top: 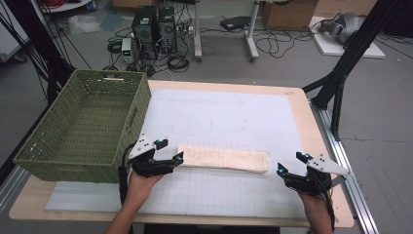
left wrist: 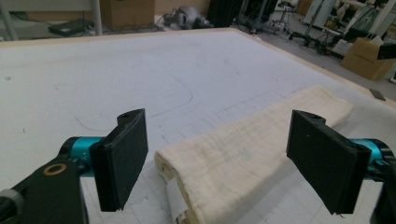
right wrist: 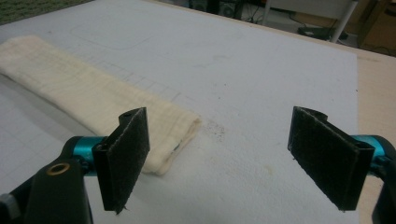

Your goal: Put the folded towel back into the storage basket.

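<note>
A folded cream cloth (top: pixel 225 159) lies flat on the white mat (top: pixel 229 117) that covers the table (top: pixel 302 105). It is a long strip, folded over, and it runs from left to right near the front of the mat.

The left gripper (top: pixel 169 151) sits at the left end of the cloth. Its jaws are wide apart. In the left gripper view the folded end of the cloth (left wrist: pixel 243 158) lies between the two black pads (left wrist: pixel 122 158), but the pads do not press on it. There is a gap on each side. The person's left hand (top: pixel 141 183) holds this gripper low, close to the mat.

The right gripper (top: pixel 291 163) is near the right end of the cloth, just past it. Its jaws are wide apart too, and nothing is held in them. In the right gripper view the end of the cloth (right wrist: pixel 93 100) lies just behind the left pad, and bare mat (right wrist: pixel 243 93) shows between the pads. The person's right hand (top: pixel 314 195) holds it low over the mat.

A green basket (top: pixel 87 124) stands on the left side of the table, just beside the left gripper. From the high view I can see its inside floor, and it looks bare. The cloth is apart from the basket
</note>
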